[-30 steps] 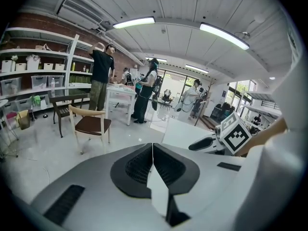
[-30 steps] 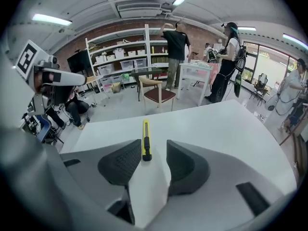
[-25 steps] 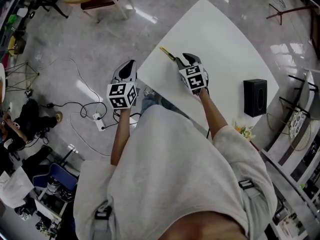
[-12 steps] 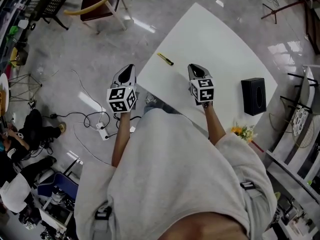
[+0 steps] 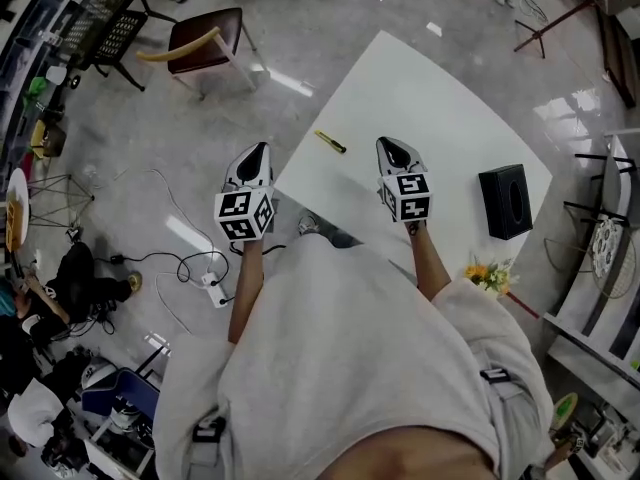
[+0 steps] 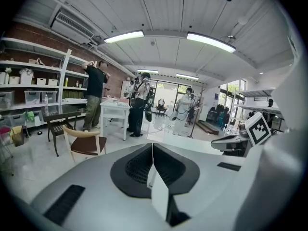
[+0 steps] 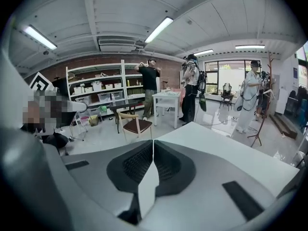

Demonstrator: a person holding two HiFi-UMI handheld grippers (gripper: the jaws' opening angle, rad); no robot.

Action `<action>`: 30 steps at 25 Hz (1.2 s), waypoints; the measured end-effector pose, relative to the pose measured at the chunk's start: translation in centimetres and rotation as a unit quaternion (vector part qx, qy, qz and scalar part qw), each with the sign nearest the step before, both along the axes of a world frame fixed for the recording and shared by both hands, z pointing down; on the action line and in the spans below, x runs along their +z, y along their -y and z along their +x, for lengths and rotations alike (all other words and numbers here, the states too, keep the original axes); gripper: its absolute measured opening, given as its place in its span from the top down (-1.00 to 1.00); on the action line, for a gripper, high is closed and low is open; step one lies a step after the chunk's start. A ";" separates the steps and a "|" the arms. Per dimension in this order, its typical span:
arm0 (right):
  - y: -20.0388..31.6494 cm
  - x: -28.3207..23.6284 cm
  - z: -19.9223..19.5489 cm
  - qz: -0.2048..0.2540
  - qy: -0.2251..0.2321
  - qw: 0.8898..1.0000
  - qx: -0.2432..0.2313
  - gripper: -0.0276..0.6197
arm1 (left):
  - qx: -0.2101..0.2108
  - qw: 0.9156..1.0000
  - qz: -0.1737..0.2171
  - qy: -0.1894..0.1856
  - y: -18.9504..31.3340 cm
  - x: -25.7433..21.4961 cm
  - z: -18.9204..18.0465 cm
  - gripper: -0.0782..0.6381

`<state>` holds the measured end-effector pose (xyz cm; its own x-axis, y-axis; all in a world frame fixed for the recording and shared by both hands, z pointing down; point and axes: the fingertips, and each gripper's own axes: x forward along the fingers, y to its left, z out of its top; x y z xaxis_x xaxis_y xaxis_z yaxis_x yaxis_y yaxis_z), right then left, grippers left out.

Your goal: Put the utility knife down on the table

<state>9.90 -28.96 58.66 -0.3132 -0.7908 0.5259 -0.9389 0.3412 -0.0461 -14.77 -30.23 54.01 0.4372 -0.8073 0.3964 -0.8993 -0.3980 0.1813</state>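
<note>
- One relation is deciding things here: the knife (image 5: pixel 331 141) is lying flat on the table (image 5: pixel 440 108), close to its left edge, and no jaw is touching it. I am judging the task as done.
- Both grippers are carrying nothing. The right gripper (image 5: pixel 392 151) is showing its jaws pressed together with nothing between them. The left gripper (image 5: pixel 256 155) is showing the same in its own view.
- The knife is lying between the two grippers and a little farther from the person, so it is left of the right gripper and right of the left one.
- Its long axis is running from upper left to lower right in the head view, crossing the line of the table edge rather than following it.
- The right gripper is hanging over the table and seems slightly nearer to the knife. The left gripper is hanging over the floor (image 5: pixel 150 138), just beside the table edge.
- The table top is looking white, smooth and level. A black box (image 5: pixel 504 201) is standing near its right side, well apart from the knife.
- Around it the floor is shining grey, a chair (image 5: pixel 205 38) is standing beyond the table, and cables (image 5: pixel 190 258) are lying at the left.
- In the gripper views, some people (image 7: pixel 192 88) are standing far off, near shelves (image 7: pixel 96 93).
</note>
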 end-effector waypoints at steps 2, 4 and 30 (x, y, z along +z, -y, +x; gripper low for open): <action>0.4 -1.0 -0.1 0.015 -0.005 1.000 -0.001 0.81 | 0.002 1.000 0.008 0.000 0.3 -0.6 0.1 0.72; 0.8 -2.0 -0.3 0.029 -0.010 1.000 -0.002 0.81 | 0.006 1.000 0.016 0.000 0.7 -1.1 0.2 0.72; 3.7 -8.6 -1.2 0.107 -0.006 0.994 0.011 0.82 | 0.023 0.996 0.086 -0.002 3.1 -6.7 0.9 0.72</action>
<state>8.71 -32.64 50.09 -0.2898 -0.8916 0.3480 -0.9462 0.3215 0.0359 -13.89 -33.34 47.32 0.4770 -0.8422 0.2511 -0.8786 -0.4645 0.1109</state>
